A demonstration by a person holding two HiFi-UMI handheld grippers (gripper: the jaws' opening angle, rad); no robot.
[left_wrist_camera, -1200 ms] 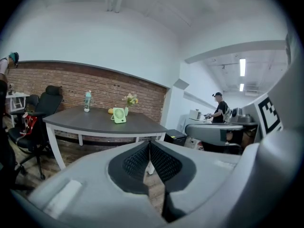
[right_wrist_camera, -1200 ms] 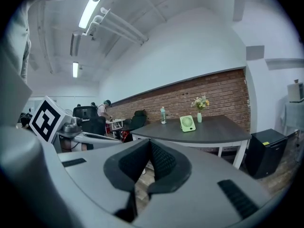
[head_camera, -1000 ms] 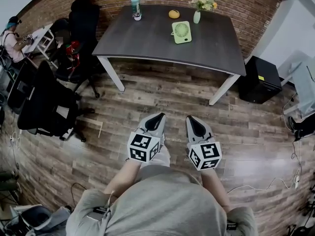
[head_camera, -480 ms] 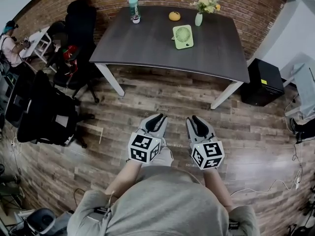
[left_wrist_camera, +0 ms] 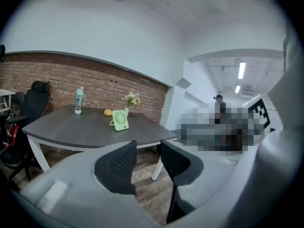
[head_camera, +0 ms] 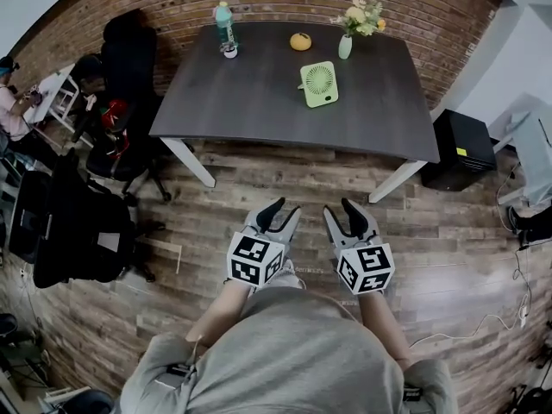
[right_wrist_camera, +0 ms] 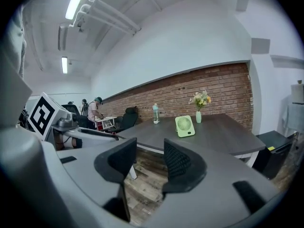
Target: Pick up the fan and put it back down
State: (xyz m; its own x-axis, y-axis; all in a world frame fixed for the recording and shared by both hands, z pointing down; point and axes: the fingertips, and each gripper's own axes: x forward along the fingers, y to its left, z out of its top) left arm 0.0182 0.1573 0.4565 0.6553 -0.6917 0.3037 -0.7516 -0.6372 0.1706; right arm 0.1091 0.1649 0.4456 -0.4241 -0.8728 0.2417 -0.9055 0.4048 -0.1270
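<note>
A small light-green fan point(head_camera: 318, 84) stands upright on the dark grey table point(head_camera: 259, 102), toward its far right part. It also shows in the left gripper view point(left_wrist_camera: 120, 120) and the right gripper view point(right_wrist_camera: 184, 126). My left gripper point(head_camera: 285, 209) and right gripper point(head_camera: 337, 208) are side by side over the wooden floor, well short of the table's near edge and pointing at it. Both have just been opening: the left gripper point(left_wrist_camera: 148, 152) and the right gripper point(right_wrist_camera: 150, 150) stand open with only floor between the pads.
On the table's far edge are a bottle point(head_camera: 224, 15), an orange fruit point(head_camera: 300, 41) and a vase of flowers point(head_camera: 346, 47). Black office chairs point(head_camera: 121, 67) crowd the left side. A black cabinet point(head_camera: 461, 149) stands right of the table. A person point(head_camera: 12, 102) sits at far left.
Both grippers' jaws went from shut to open. I have moved forward across the floor, and the table and fan now lie closer.
</note>
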